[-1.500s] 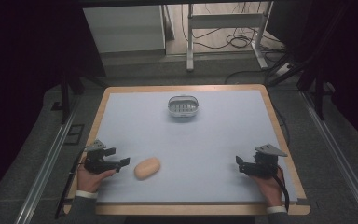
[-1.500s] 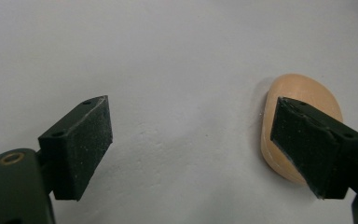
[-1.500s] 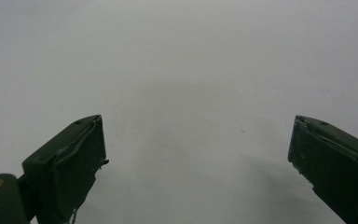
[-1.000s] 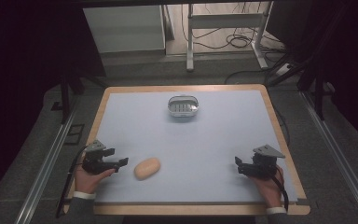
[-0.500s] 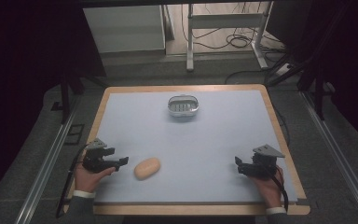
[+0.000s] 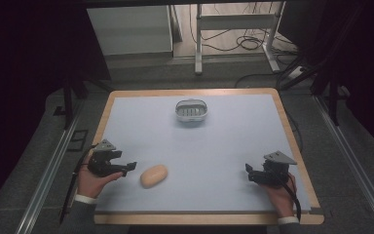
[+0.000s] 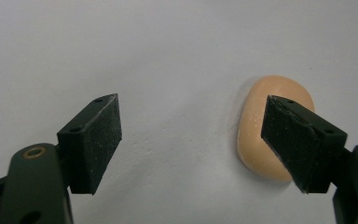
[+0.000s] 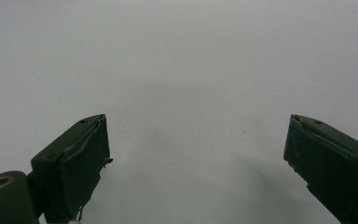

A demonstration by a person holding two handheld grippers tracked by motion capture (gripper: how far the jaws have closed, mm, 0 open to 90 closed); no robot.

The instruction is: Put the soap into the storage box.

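A peach-coloured oval soap bar [image 6: 154, 175] lies on the pale blue table top [image 6: 224, 146] near the front left. My left gripper [image 6: 129, 167] sits just left of it, open, jaws pointing toward the bar. In the left gripper view the soap bar [image 7: 261, 126] lies partly behind the right jaw, and nothing is between the jaws of the left gripper [image 7: 191, 140]. My right gripper [image 6: 248, 171] rests at the front right, open over bare table. The right gripper [image 8: 196, 154] holds nothing.
A small white slotted soap dish [image 6: 191, 110] stands at the back middle of the table. The table has a wooden rim [image 6: 292, 141]. Beyond it are a dark floor, metal rails, a white frame's legs and cables.
The left gripper has drifted slightly; the soap bar, the dish and the right gripper stay where they were.
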